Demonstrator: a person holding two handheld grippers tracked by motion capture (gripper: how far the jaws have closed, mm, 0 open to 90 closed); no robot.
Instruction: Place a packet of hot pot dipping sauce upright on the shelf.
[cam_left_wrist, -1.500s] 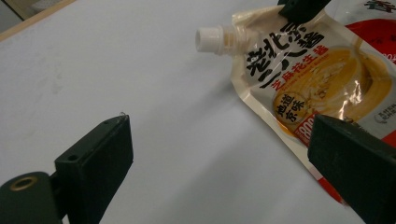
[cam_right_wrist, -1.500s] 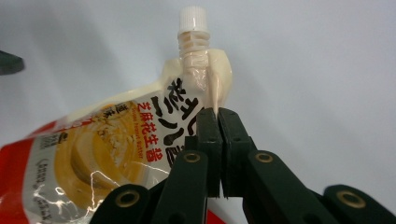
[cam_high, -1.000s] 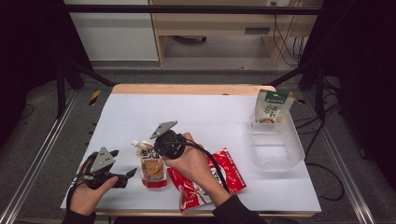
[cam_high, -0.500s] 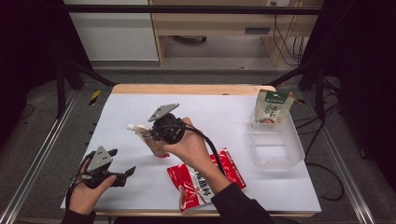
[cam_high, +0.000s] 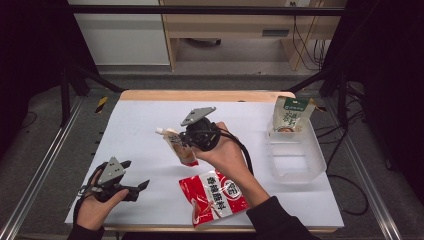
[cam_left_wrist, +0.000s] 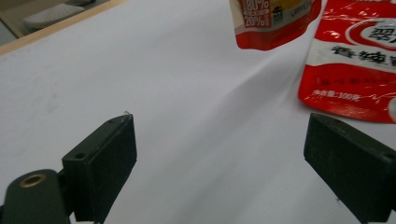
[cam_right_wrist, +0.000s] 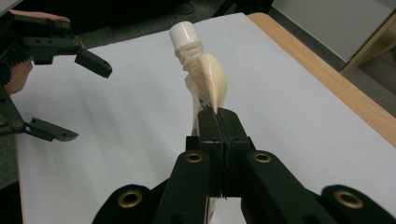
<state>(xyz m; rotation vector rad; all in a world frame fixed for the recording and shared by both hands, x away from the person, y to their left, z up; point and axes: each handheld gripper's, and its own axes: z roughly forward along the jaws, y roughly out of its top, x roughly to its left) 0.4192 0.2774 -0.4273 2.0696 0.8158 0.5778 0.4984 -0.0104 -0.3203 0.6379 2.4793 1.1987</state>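
Right now the right hand-held gripper (cam_right_wrist: 218, 122) has its jaws pressed tight together on the edge of a spouted pouch (cam_right_wrist: 205, 84), pinching it just below the neck, with the white screw cap (cam_right_wrist: 185, 35) pointing away toward the upper middle of the right gripper view. In the high view the same right hand-held gripper (cam_high: 186, 142) sits at the centre of the frame, and the spouted pouch (cam_high: 180, 146) hangs tilted from it, cap to the upper left and red bottom edge lower right, lifted clear of the desk (cam_high: 150, 125).

Just below it in the high view lies a red snack bag (cam_high: 214, 196), flat on the desk near the bottom edge, partly under the person's right forearm.

The left hand-held gripper (cam_high: 136, 175) rests at the lower left of the high view, jaws spread wide with nothing between them; its own view shows the two black jaws far apart over bare white desk, the red snack bag (cam_left_wrist: 355, 60) at the upper right.

At the right of the high view stands a clear plastic bin (cam_high: 295, 155), with a green-and-white pouch (cam_high: 291, 114) upright at its far end
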